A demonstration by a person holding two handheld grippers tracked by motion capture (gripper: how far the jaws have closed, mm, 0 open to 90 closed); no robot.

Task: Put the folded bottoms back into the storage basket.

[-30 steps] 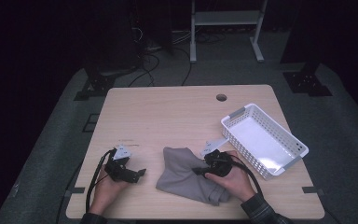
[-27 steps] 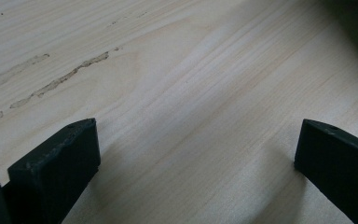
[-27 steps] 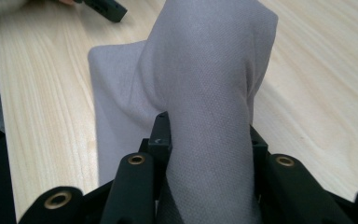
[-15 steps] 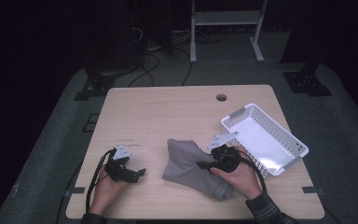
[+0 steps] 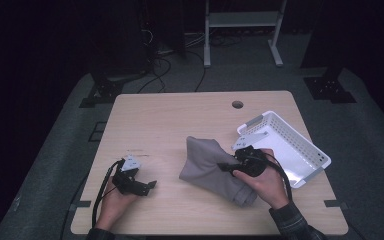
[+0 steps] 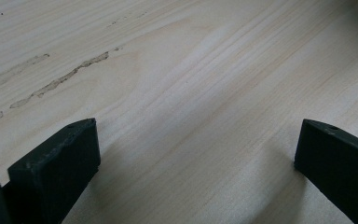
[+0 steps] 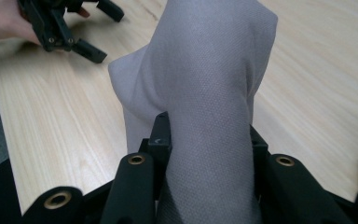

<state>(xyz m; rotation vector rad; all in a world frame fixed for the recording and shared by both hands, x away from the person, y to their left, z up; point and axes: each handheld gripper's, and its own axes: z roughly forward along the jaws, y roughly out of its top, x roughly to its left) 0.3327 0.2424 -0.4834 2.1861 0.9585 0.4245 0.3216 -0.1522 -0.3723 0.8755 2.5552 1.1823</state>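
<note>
Right gripper view: grey cloth is clamped between the jaws of the right gripper, near-centre on the table. Lifting appears underway; transfer rightward into the white basket is judged next. Left gripper is held released.

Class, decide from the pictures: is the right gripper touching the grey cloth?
Touching. In the right gripper view the grey cloth is pinched between the right gripper, its jaws pressed against both sides of the fold with no gap.
</note>
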